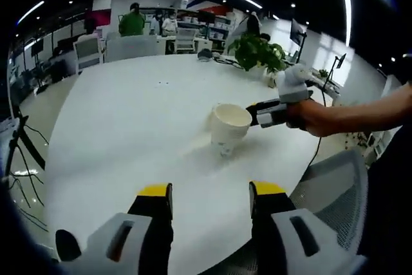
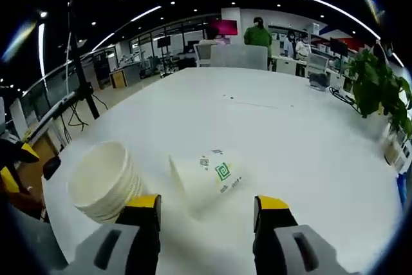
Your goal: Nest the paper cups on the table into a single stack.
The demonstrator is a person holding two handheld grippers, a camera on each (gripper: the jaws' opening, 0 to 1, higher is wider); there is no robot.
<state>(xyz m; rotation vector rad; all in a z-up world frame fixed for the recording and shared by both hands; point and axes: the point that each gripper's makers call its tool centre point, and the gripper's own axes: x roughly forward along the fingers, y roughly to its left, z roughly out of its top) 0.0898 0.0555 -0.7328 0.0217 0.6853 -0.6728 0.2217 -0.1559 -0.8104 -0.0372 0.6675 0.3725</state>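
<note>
In the left gripper view, the left gripper (image 1: 210,199) has its yellow-tipped jaws spread apart with nothing between them, above the near edge of the white table (image 1: 129,120). Well ahead of the jaws, a stack of paper cups (image 1: 229,124) sits tilted with its mouth turned toward them. The right gripper (image 1: 262,114) comes in from the right, held by a hand (image 1: 309,115), its tip at the stack's far side; whether it touches the stack is hard to tell.

In the right gripper view, the right gripper's jaws are also spread wide and empty. Just ahead of them and between their lines, a single paper cup (image 2: 209,175) lies on its side, its green logo facing up. The stack of paper cups (image 2: 106,181), also tipped, rests just beyond the left jaw's tip, beside the single cup.
</note>
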